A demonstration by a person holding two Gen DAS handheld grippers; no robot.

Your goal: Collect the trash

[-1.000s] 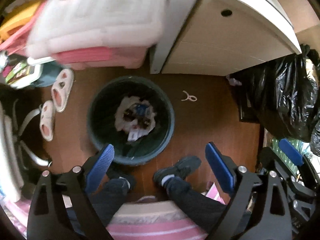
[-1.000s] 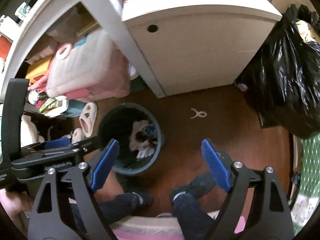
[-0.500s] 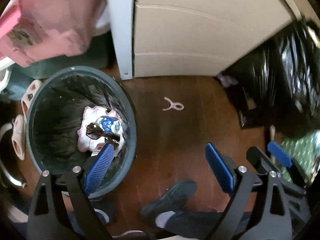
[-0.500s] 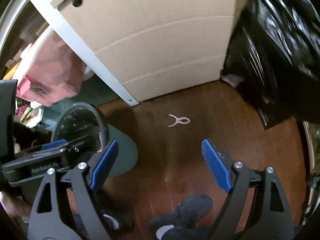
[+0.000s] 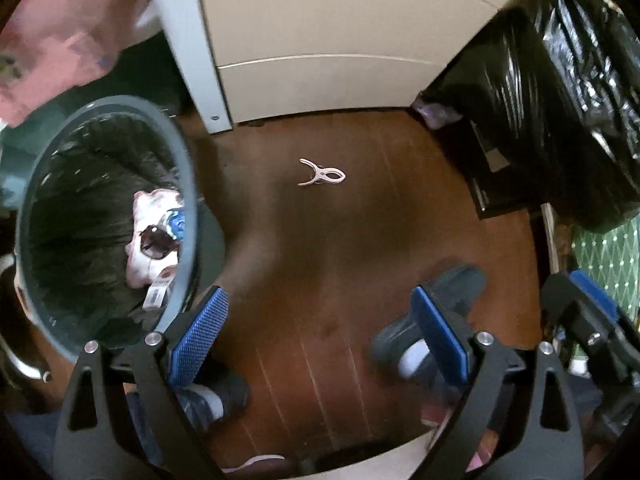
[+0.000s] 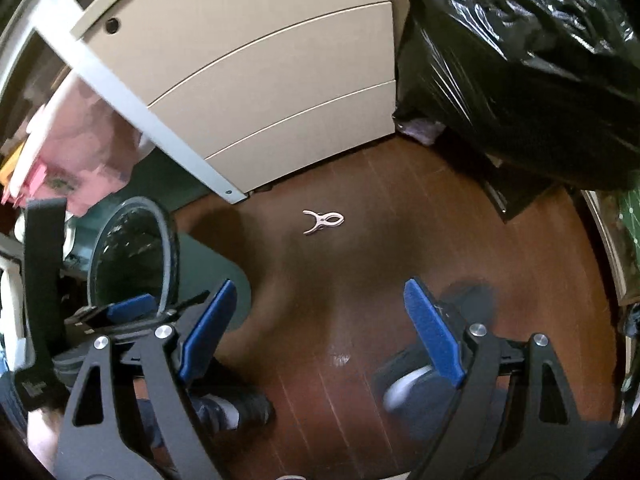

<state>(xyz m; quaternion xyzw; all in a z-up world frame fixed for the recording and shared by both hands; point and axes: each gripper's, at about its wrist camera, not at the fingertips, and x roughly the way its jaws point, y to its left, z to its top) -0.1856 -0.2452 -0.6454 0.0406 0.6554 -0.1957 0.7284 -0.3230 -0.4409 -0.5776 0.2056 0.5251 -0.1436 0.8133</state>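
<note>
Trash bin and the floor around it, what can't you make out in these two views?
- Trash bin: right wrist view shows no contents; its rim and the left gripper hide them.
- Pink bundle: motion-blurred, unidentifiable.
- Black bag: opaque, cut off by frame edge.
- Shoes: blurred, behind gripper fingers.

- Left gripper point(image 5: 320, 336): jaws spread wide, nothing between the blue pads, aimed steeply downward.
- Right gripper point(image 6: 322, 332): jaws wide apart, empty, aimed steeply downward.
- Person's feet point(image 5: 432, 320): below both grippers.
</note>
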